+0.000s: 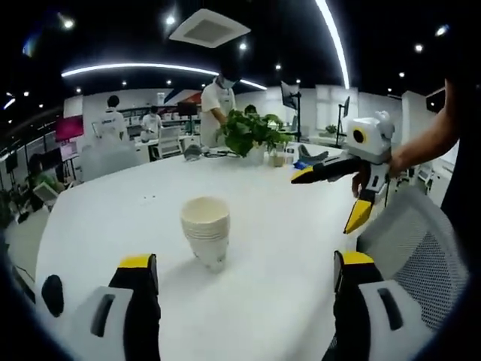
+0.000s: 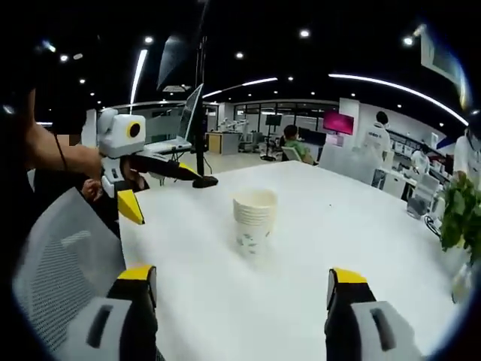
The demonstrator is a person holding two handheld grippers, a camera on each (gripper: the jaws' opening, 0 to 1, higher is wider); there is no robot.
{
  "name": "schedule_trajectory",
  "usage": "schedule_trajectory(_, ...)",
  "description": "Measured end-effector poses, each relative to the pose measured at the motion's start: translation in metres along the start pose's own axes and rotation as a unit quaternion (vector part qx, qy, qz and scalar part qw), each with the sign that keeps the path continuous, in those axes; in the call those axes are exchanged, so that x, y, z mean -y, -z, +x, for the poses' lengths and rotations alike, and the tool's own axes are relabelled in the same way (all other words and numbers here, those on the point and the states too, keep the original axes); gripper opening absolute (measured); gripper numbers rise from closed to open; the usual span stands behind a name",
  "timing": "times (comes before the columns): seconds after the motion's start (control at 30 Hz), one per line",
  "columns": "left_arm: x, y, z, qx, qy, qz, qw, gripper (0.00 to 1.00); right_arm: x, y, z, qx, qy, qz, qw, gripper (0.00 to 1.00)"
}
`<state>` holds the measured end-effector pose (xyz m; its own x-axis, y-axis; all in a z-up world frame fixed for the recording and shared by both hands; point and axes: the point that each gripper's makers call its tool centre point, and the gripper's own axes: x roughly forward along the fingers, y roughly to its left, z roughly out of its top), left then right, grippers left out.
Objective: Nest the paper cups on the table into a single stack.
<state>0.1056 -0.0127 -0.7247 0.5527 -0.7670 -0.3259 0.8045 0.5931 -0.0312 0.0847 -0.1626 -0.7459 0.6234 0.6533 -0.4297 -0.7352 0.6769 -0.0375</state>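
A single nested stack of white paper cups (image 1: pixel 206 229) stands upright on the white table (image 1: pixel 278 248), mouth up; the same stack (image 2: pixel 254 218) has a faint print near its base. My left gripper (image 1: pixel 244 282) is open, its yellow-tipped jaws wide apart on the near side of the stack, nothing between them. My right gripper (image 2: pixel 242 289) is open too, short of the stack. The right gripper (image 1: pixel 342 188) comes in at the right of the left gripper view, jaws spread, above the table edge. In the right gripper view the left gripper (image 2: pixel 161 188) hangs at the left, held by a hand.
A grey mesh chair (image 1: pixel 421 248) stands at the table's edge, also seen as a chair back (image 2: pixel 64 263). A potted plant (image 1: pixel 252 134) and small items sit at the far end. Several people stand at desks beyond. A laptop (image 2: pixel 180 128) rests on the far corner.
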Motion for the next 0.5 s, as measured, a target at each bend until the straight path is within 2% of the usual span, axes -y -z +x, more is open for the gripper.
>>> schedule_trajectory(0.23,0.012,-0.001,-0.019,0.006,-0.018,0.008,0.9998,0.99,-0.006,0.008,-0.022,0.007,0.015,0.013,0.9998,1.00)
schedule_trajectory(0.43,0.020,0.002,-0.027,0.005,-0.021,0.007,0.9997,0.99,-0.009,0.013,-0.025,0.013,0.028,0.020,0.9993,1.00)
schedule_trajectory(0.5,0.023,0.004,-0.030,0.003,-0.025,0.010,0.9996,0.99,-0.008,0.014,-0.024,0.010,0.031,0.009,0.9994,1.00)
